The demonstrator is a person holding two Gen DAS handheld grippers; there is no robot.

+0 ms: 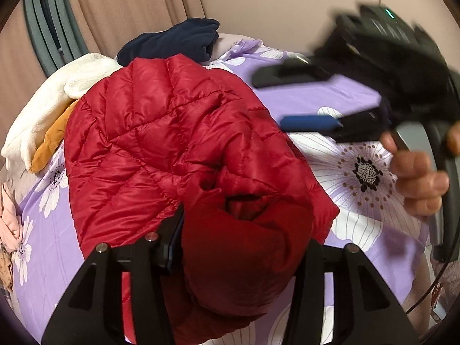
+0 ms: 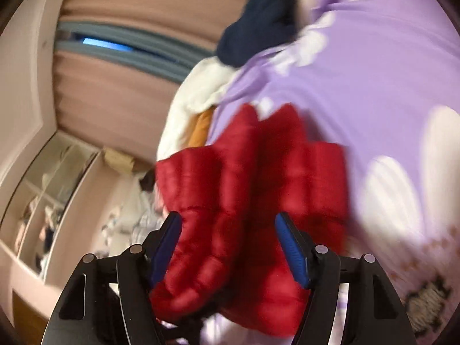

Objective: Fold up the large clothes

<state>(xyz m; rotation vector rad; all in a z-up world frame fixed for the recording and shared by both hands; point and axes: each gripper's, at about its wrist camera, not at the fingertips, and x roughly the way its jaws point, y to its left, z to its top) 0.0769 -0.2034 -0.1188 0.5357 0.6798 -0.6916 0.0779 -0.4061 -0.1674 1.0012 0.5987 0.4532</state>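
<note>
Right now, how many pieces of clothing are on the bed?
5: red jacket in front, white fleece and orange piece left, navy one behind, pink one at the left edge. More may be hidden.

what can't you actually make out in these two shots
- Left wrist view: the left hand-held gripper has its fingertips buried in the red jacket, so its closure is unclear.
- Left wrist view: the right hand-held gripper is motion-blurred and cut by the edge.
- Right wrist view: heavy blur smears the jacket and shelf contents.
</note>
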